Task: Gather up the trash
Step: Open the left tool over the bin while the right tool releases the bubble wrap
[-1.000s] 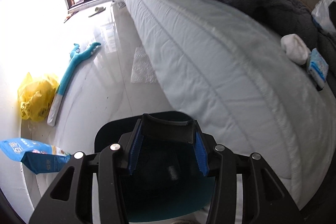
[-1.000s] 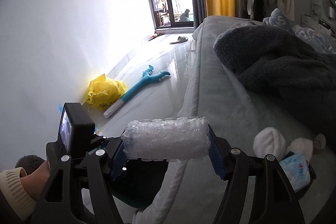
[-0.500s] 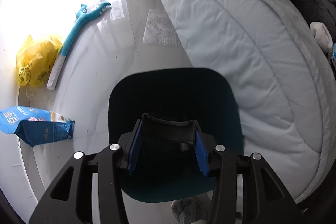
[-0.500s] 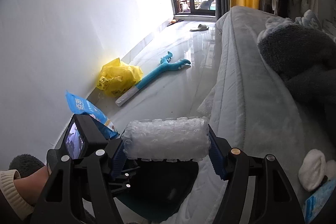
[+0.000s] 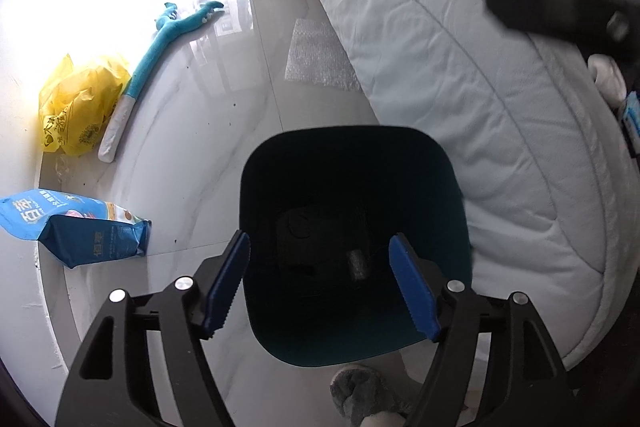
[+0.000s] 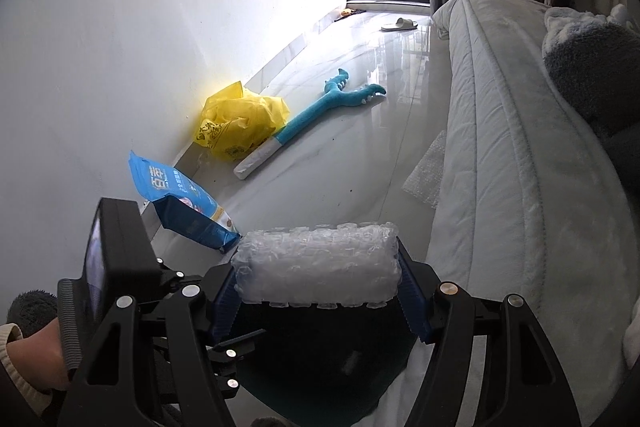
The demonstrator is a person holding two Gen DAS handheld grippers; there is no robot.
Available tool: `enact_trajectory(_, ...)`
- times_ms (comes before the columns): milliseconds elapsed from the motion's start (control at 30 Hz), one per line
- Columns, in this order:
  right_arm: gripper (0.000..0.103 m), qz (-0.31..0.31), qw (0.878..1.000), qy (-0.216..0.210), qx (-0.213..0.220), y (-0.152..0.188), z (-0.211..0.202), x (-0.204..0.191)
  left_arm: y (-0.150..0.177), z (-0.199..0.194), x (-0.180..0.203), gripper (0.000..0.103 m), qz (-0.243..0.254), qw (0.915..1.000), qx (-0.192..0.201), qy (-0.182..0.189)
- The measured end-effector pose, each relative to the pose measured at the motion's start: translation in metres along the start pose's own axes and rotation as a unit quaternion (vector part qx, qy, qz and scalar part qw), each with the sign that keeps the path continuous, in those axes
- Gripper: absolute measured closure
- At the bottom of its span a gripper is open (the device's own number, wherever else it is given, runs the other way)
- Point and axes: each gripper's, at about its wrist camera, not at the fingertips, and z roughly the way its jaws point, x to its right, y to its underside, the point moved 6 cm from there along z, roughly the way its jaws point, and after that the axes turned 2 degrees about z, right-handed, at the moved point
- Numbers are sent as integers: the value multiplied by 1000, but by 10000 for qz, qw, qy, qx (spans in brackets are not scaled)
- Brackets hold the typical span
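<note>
Bubble-wrap roll [image 6: 318, 263], clear and crumpled, sits pinched between the right gripper [image 6: 320, 291] jaws, directly above the dark teal plastic bin [image 5: 352, 163] at the view's 6 o'clock. The left gripper [image 5: 320, 279] jaws have just been opening and stand spread, empty, over the bin mouth. Released off-centre, the springy roll could catch the rim and bounce onto the glossy floor [image 5: 200, 131].

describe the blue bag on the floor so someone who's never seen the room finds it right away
Start at the white wall facing the long side of the bed and follow its base along the glossy floor. The blue bag lies there on its side, nearest the dark bin. Beyond it sit a crumpled yellow plastic bag and a long teal plush toy; only this one is a printed blue pouch.
</note>
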Motion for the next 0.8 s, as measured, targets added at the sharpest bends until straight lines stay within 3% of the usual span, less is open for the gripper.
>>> enact_trajectory(300, 35, 179, 9989, 93, -415, 19, 36, 8, -9, -42, -15, 22, -221, 9979, 608, -31)
enact_trajectory(533, 35, 241, 9969, 168, -728, 34, 64, 4, -16, -75, -28, 17, -455, 9917, 1204, -23)
enact_trajectory(800, 35, 380, 9931, 260, -1076, 53, 86, 11, -24, -98, -18, 13, -238, 9865, 1620, -7)
